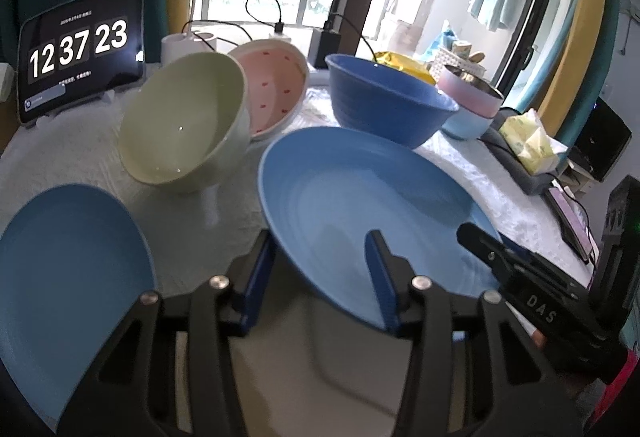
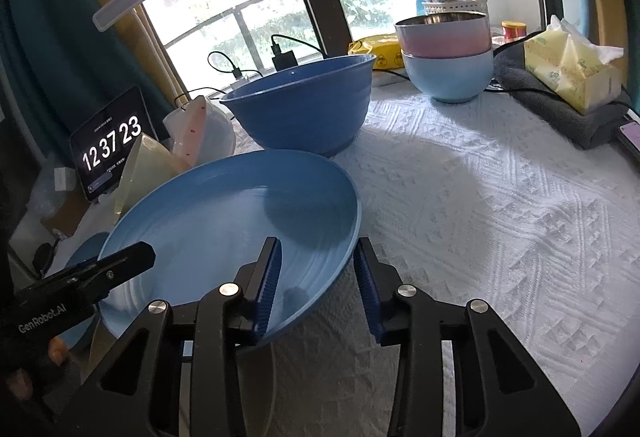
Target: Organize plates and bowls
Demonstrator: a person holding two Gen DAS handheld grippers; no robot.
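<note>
Both the left gripper (image 1: 322, 277) and the right gripper (image 2: 318, 283) are straddling opposite rims of the big blue plate (image 1: 360, 197) over the table (image 2: 500, 217), apparently clamping it; it is looking stiff, light, slippery.

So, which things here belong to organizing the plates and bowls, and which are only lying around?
Part of the job:
- large blue plate, straddled by both grippers
- second blue plate
- green bowl
- pink dotted bowl
- dark blue bowl
- pink bowl stacked in light blue bowl

Just lying about:
- tablet clock
- tissue pack
- chargers and cables
</note>
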